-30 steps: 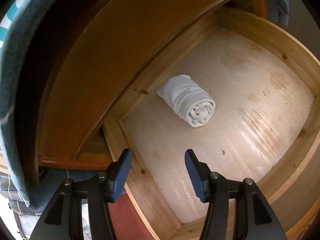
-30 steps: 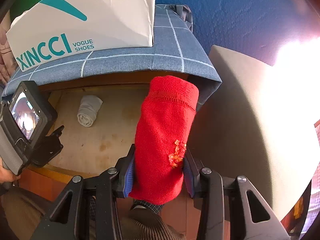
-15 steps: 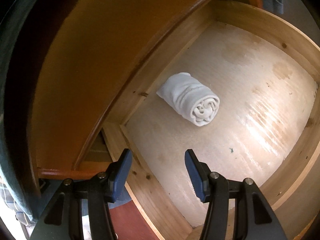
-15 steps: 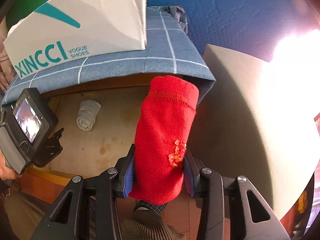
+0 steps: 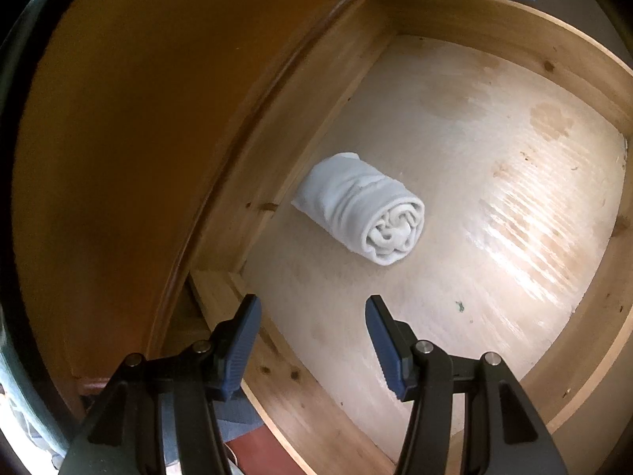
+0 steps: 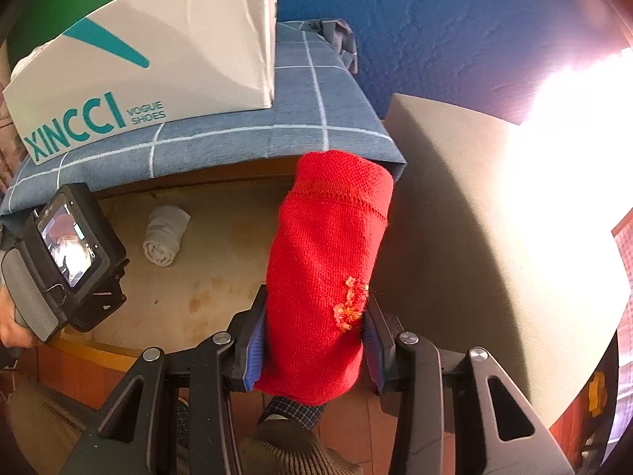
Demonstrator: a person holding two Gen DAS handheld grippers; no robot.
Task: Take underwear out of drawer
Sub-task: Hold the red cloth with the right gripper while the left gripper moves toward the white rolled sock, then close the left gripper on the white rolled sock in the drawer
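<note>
- The right gripper is clamped on a rolled red knitted garment, blue pads pressing both its sides, at lower centre of the right wrist view.
- The left gripper stands open with nothing between its blue pads, low in the left wrist view, over the near edge of the open wooden drawer.
- A rolled white cloth bundle lies on the drawer's pale floor, near the left wall, well apart from the left gripper.
- Above the drawer, a white shoe box with teal lettering sits on a blue checked cloth.
</note>
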